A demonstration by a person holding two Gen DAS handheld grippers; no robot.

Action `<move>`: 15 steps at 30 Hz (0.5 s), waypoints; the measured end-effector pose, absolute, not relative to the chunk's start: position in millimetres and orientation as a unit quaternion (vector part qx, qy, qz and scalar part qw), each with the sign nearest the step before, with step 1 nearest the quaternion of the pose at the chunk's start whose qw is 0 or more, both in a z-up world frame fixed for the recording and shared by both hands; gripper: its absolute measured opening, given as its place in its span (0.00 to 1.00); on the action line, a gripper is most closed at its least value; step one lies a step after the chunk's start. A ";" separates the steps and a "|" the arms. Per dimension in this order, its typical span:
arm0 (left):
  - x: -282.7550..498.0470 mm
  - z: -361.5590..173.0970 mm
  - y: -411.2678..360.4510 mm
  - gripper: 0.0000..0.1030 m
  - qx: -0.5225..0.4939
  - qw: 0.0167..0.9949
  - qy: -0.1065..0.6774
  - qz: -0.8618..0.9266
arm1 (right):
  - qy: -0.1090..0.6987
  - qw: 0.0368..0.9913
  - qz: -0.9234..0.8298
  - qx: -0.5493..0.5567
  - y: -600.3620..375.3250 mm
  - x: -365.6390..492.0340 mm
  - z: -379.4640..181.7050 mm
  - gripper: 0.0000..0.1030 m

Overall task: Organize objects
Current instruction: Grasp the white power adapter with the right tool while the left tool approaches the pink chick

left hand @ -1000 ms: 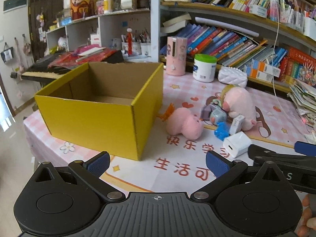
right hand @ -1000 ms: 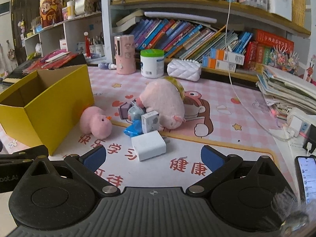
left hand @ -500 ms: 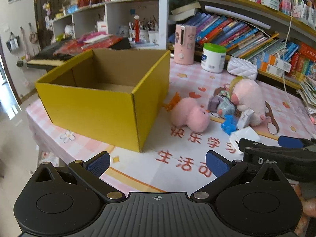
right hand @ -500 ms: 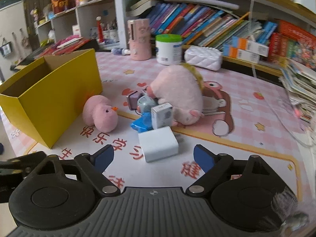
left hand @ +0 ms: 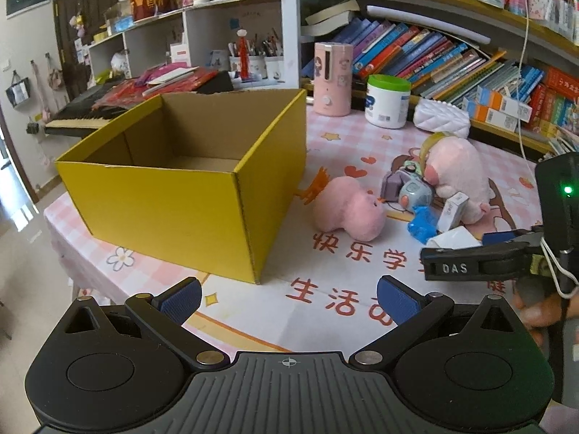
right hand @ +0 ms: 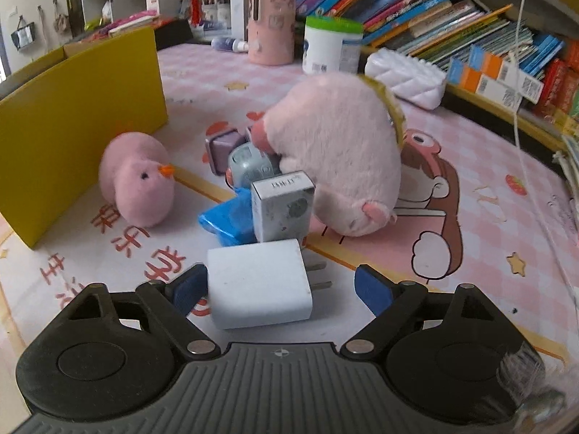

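Note:
An open, empty yellow cardboard box [left hand: 188, 188] stands at the table's left; its wall shows in the right wrist view [right hand: 72, 137]. A white plug charger [right hand: 258, 284] lies between my right gripper's open fingers [right hand: 280, 289], against the left pad. Behind it sit a small grey carton [right hand: 282, 209], a blue wrapper [right hand: 228, 220], a grey-blue toy [right hand: 249, 166], a purple cube [right hand: 220, 148], a big pink plush pig [right hand: 336, 159] and a small pink plush chick [right hand: 139, 179]. My left gripper [left hand: 287, 298] is open and empty, hovering in front of the box corner.
A pink canister [left hand: 333, 77], a green-lidded white jar [left hand: 387, 101] and a white quilted pouch [left hand: 441, 119] stand at the back before bookshelves. A keyboard [left hand: 79, 115] lies behind the box. The right gripper body [left hand: 481, 260] shows in the left wrist view.
My right gripper has moved forward and down, bringing the white charger between its fingers. My left gripper has risen a little and drifted back; the box looks nearer and more from above.

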State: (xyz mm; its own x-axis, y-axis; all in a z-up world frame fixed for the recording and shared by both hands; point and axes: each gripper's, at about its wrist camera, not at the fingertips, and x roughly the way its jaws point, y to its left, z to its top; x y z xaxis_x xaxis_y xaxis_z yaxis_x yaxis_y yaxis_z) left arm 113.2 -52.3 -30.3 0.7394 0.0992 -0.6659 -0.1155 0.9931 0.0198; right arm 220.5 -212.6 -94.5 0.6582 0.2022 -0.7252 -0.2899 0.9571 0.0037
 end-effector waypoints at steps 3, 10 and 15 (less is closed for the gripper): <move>116.0 -30.3 -52.8 1.00 -0.031 0.931 0.361 0.037 | 0.389 0.908 0.143 -0.052 -213.2 225.1 -95.5 0.79; 123.5 -28.8 -66.5 1.00 -0.017 0.933 0.358 0.015 | 0.383 0.907 0.166 -0.054 -211.7 216.4 -89.1 0.61; 133.0 -30.7 -78.9 1.00 -0.015 0.930 0.367 0.002 | 0.382 0.913 0.138 -0.033 -225.2 203.8 -68.8 0.61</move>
State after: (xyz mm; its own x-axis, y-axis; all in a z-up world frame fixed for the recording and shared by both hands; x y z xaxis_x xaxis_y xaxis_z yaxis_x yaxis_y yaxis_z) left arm 133.0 -78.9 -30.7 0.7308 -0.0072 -0.6825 -0.0148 0.9995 -0.0263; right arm 203.8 -225.2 -68.8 0.6699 0.2274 -0.7068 -0.2778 0.9596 0.0454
